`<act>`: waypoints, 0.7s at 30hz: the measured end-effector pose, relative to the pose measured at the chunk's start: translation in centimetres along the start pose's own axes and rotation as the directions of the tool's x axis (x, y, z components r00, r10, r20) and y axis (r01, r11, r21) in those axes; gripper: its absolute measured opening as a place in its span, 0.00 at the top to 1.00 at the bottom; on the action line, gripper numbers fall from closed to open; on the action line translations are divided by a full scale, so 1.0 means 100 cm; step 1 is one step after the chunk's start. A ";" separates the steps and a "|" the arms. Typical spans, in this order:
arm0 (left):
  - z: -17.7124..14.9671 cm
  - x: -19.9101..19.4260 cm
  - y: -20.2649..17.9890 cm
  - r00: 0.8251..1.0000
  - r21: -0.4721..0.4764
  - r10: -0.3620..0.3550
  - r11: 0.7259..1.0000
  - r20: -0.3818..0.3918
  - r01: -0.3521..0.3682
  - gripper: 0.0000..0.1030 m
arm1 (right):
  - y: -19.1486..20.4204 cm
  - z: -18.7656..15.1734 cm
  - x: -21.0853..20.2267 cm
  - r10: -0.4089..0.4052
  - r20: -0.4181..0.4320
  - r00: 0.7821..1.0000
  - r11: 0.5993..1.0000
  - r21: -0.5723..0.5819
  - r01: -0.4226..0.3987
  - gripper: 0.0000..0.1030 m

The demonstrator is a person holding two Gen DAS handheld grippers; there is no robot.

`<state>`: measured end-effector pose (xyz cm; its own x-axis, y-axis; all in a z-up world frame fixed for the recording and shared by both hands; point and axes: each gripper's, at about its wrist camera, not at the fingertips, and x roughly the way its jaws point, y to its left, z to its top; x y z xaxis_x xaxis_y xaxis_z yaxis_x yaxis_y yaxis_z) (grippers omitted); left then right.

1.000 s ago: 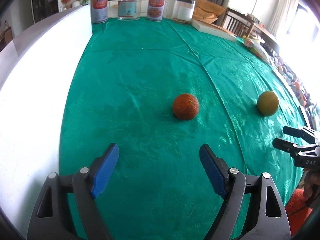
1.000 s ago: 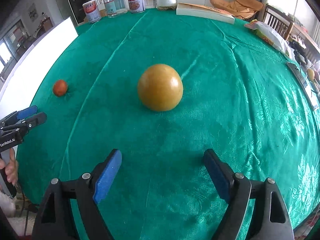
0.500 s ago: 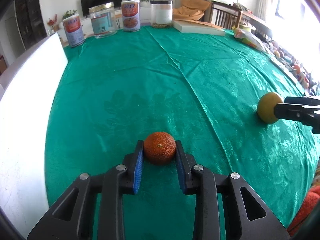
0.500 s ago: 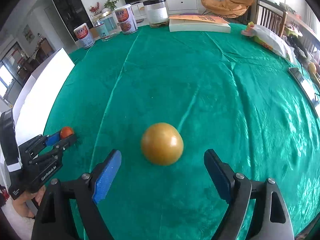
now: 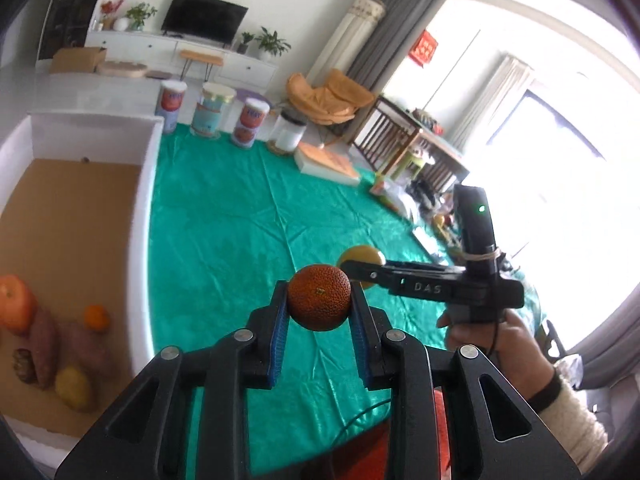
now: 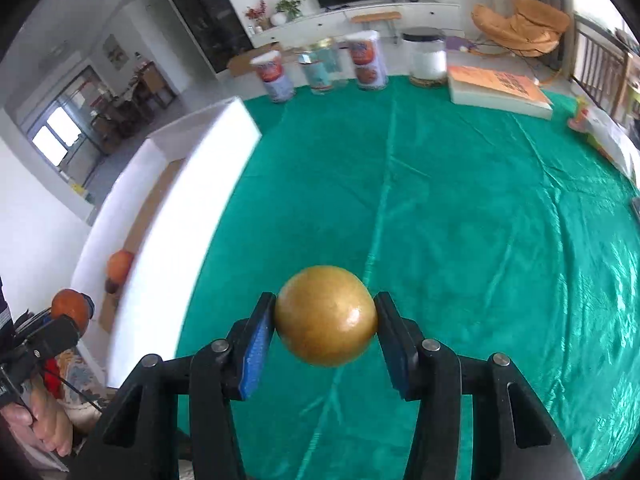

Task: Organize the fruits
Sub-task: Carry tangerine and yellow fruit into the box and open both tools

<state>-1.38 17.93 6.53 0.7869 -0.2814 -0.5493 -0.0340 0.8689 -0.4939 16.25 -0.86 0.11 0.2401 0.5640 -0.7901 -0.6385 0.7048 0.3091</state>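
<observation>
A dark orange mandarin (image 5: 319,303) hangs above the green tablecloth (image 5: 240,240), with my left gripper (image 5: 319,294) shut on it. The same mandarin (image 6: 69,305) shows at the far left of the right wrist view. A round yellow fruit (image 6: 326,316) sits between the blue pads of my right gripper (image 6: 325,308). Its jaws are closing, both pads touch the fruit, and the fruit is off the cloth. In the left wrist view the yellow fruit (image 5: 362,257) peeks out behind the right gripper's fingers (image 5: 360,270). A white box (image 5: 144,240) stands at the left.
The box has a cardboard floor holding an orange (image 5: 14,304), sweet potatoes (image 5: 44,344), a small mandarin (image 5: 97,317) and a potato (image 5: 74,388). Cans and jars (image 6: 362,66) and a book (image 6: 498,90) line the far table edge. A hand (image 5: 496,340) holds the right gripper.
Both grippers have risen off the cloth with their fruit. The right gripper has closed from wide open onto the yellow fruit. The left one turned toward the white box.
</observation>
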 end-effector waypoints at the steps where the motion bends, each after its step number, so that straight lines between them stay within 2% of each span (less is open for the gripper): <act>1: 0.009 -0.024 0.008 0.999 -0.015 0.012 1.000 0.032 -0.012 0.73 | 0.026 0.008 -0.001 0.045 0.004 0.999 0.998 -0.036 -0.045 0.52; 3: 0.025 -0.064 0.033 0.995 -0.062 0.065 0.996 0.077 -0.060 0.73 | 0.077 0.023 0.005 0.118 -0.005 0.993 0.987 -0.112 -0.118 0.51; 5: 0.037 -0.087 0.065 0.982 -0.095 0.163 0.983 0.091 -0.154 0.73 | 0.125 0.035 0.021 0.170 -0.040 0.985 0.968 -0.181 -0.174 0.51; 8: 0.037 -0.094 0.125 0.926 -0.141 0.375 0.920 0.049 -0.366 0.73 | 0.185 0.046 0.066 0.172 -0.114 0.978 0.945 -0.260 -0.197 0.51; 9: 0.031 -0.089 0.148 0.901 -0.156 0.434 0.890 0.007 -0.427 0.73 | 0.199 0.047 0.085 0.163 -0.145 0.976 0.941 -0.274 -0.198 0.51; 11: 0.018 -0.070 0.195 0.861 -0.187 0.501 0.840 -0.094 -0.509 0.73 | 0.222 0.047 0.127 0.132 -0.207 0.969 0.939 -0.288 -0.189 0.51; 13: 0.003 -0.047 0.235 0.825 -0.213 0.531 0.798 -0.195 -0.564 0.72 | 0.235 0.045 0.167 0.075 -0.250 0.965 0.940 -0.304 -0.152 0.51; 16: -0.015 -0.023 0.274 0.785 -0.239 0.537 0.755 -0.309 -0.611 0.72 | 0.244 0.043 0.217 -0.012 -0.296 0.955 0.946 -0.313 -0.085 0.51; 17: -0.019 -0.018 0.282 0.775 -0.243 0.535 0.746 -0.337 -0.620 0.72 | 0.244 0.043 0.230 -0.033 -0.315 0.949 0.948 -0.311 -0.071 0.51; 19: -0.026 -0.010 0.291 0.759 -0.236 0.531 0.737 -0.376 -0.633 0.71 | 0.254 0.045 0.240 -0.116 -0.285 0.951 0.928 -0.372 0.002 0.51; 21: -0.031 -0.004 0.294 0.737 -0.223 0.535 0.725 -0.412 -0.651 0.68 | 0.259 0.047 0.254 -0.120 -0.332 0.936 0.930 -0.367 -0.010 0.51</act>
<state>-4.60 42.38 -9.84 0.3080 0.0897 -0.9471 -0.6744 0.7228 -0.1508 9.28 33.71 -9.49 0.0591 0.3003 -0.9520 -0.8645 0.4922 0.1016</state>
